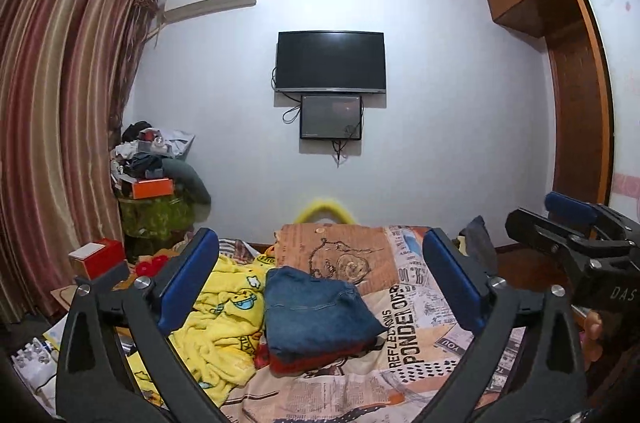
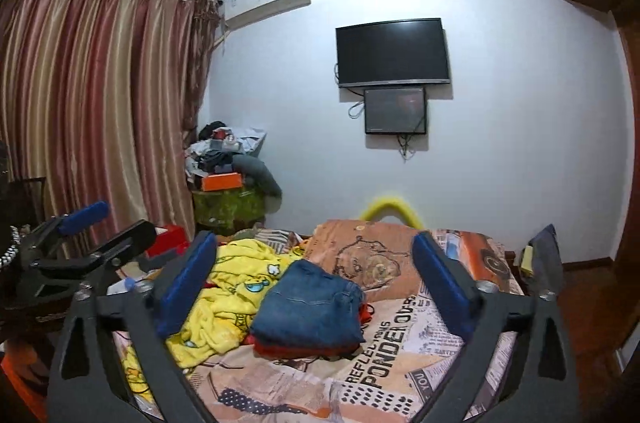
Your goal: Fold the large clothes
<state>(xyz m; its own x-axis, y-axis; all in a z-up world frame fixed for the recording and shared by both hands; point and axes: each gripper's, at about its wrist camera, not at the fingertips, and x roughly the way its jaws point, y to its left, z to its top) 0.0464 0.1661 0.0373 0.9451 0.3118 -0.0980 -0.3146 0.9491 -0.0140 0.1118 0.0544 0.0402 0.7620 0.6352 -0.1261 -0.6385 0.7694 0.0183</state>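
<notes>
Folded blue jeans (image 1: 316,311) lie on a folded red garment (image 1: 304,363) in the middle of the bed; they also show in the right wrist view (image 2: 312,307). A crumpled yellow cartoon-print garment (image 1: 224,319) lies to their left, also seen in the right wrist view (image 2: 228,307). My left gripper (image 1: 320,283) is open and empty, held above the bed in front of the stack. My right gripper (image 2: 316,283) is open and empty too, at the same height; it shows at the right edge of the left wrist view (image 1: 576,235).
The bed has a printed newspaper-pattern cover (image 1: 416,335). A cluttered side table (image 1: 156,183) and striped curtains (image 1: 60,123) stand at the left. A wall TV (image 1: 330,61) hangs ahead. A wooden wardrobe (image 1: 576,95) is at the right. Red boxes (image 1: 100,257) sit left of the bed.
</notes>
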